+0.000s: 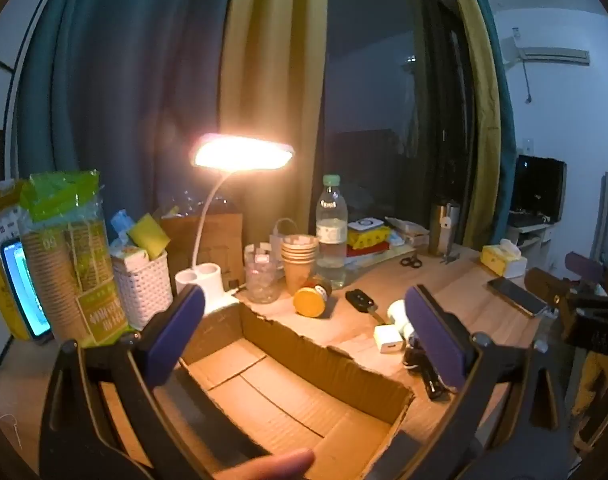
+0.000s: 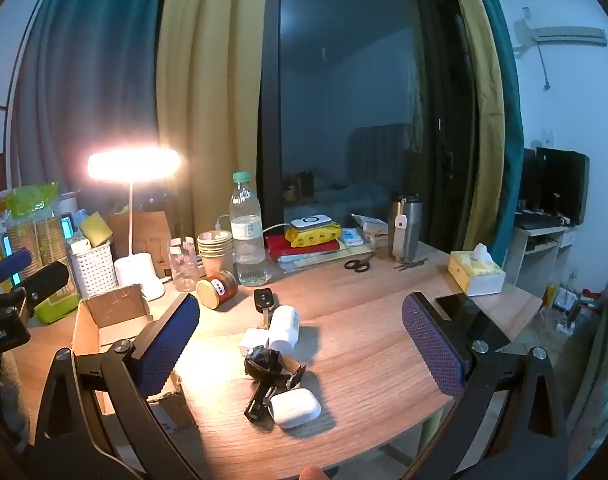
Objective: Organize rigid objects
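Observation:
An open cardboard box point(image 1: 304, 392) lies on the wooden desk, and my left gripper point(image 1: 304, 332) hangs open above it with nothing between its blue pads. Right of the box sits a cluster of small items: a white earbud case point(image 2: 295, 407), a black wristwatch point(image 2: 272, 366), a white charger cube point(image 2: 251, 340), a white cylinder point(image 2: 285, 328), a black car key point(image 2: 263, 300) and a jar with a yellow lid point(image 2: 216, 289). My right gripper point(image 2: 304, 344) stands open over this cluster, touching none of it. The box point(image 2: 112, 320) appears at the left in the right wrist view.
A lit desk lamp point(image 1: 240, 156), a water bottle point(image 2: 246, 236), stacked paper cups point(image 2: 215, 248), a white basket point(image 1: 142, 288), scissors point(image 2: 357, 265), a tissue box point(image 2: 476, 274), a dark phone point(image 2: 470, 318) and a steel flask point(image 2: 406, 226) crowd the desk's back and right edge.

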